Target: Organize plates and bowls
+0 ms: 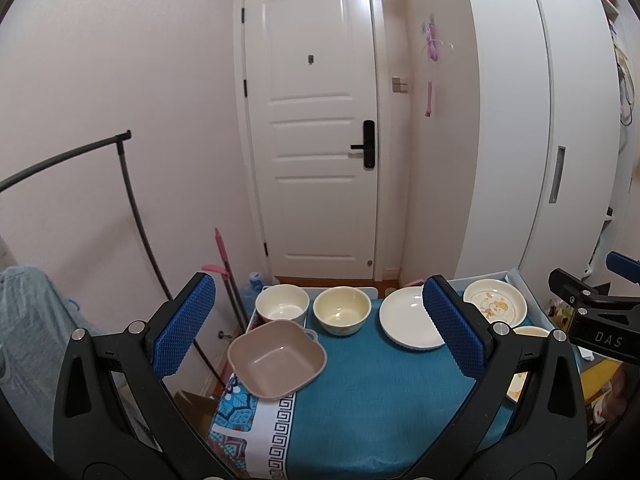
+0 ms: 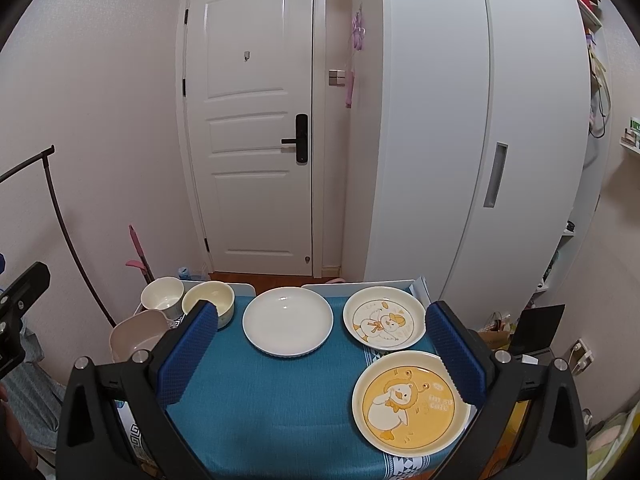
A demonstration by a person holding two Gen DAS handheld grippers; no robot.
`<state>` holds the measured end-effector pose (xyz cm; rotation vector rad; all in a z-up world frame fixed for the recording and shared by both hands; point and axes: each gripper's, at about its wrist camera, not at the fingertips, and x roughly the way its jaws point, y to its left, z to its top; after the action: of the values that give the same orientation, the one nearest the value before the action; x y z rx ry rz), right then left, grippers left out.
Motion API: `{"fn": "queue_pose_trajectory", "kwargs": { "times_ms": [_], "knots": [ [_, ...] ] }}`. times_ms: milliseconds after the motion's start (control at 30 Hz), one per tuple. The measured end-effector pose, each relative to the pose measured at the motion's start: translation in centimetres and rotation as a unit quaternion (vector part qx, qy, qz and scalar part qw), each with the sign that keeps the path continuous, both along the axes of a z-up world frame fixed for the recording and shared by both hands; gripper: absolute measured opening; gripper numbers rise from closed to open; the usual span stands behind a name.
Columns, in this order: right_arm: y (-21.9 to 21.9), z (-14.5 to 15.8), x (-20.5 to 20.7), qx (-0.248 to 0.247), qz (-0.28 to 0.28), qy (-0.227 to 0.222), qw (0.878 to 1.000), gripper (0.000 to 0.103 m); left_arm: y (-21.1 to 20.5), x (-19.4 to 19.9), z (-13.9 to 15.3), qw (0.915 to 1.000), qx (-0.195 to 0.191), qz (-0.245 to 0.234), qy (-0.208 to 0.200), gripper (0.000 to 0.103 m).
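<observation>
Currently you are holding both the left hand-held gripper [image 1: 318,330] and right hand-held gripper [image 2: 322,354] spread apart and empty above the table [image 2: 280,392]; sorting is not yet starting. Bowls [image 1: 340,310] are sitting at its far-left corner, plates [image 2: 412,400] along the right edge; stacking plates likely comes next.

Soft even indoor light, no harsh shadows; glare on door [image 1: 316,120]. Sharp focus, heavy fisheye bend w/ dark corners.

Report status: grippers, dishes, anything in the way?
Left gripper open, empty; right gripper open, empty. Three bowls left, three plates right, none stacked, all on the blue cloth. Nothing in the way.
</observation>
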<state>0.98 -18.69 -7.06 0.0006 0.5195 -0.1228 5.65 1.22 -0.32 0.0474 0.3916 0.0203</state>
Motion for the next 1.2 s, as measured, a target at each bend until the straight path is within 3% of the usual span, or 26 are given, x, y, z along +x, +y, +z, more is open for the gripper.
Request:
{"fn": "queue_pose_trajectory", "kwargs": {
  "times_ms": [300,500,733,967,1033,1200],
  "knots": [
    [-2.5,-0.6,2.3,0.018,-0.036,0.026,0.999,0.103,-2.7,5.8,-0.2,0.9971,0.006,-0.070,0.029,0.103],
    [-6.5,-2.4,2.9,0.029,-0.093,0.062,0.993,0.103,-6.3,11.1,-2.6,0.9852,0.008,-0.145,0.091,0.103],
    [-13.1,-6.8,2.6,0.062,-0.148,0.128,0.979,0.103,-12.4,16.3,-8.8,0.9534,-0.006,-0.225,0.202,0.103],
    [-19.6,-12.7,2.6,0.133,-0.135,0.196,0.962,0.103,-19.4,17.9,-16.4,0.9174,0.007,-0.273,0.290,0.103],
    [-21.5,-14.9,2.9,0.158,-0.119,0.216,0.956,0.099,-21.4,18.2,-18.8,0.9047,0.007,-0.280,0.321,0.103],
    [-25.1,-20.3,3.7,0.216,-0.067,0.267,0.937,0.074,-25.6,17.6,-24.7,0.8777,0.009,-0.278,0.390,0.101]
  ]
}}
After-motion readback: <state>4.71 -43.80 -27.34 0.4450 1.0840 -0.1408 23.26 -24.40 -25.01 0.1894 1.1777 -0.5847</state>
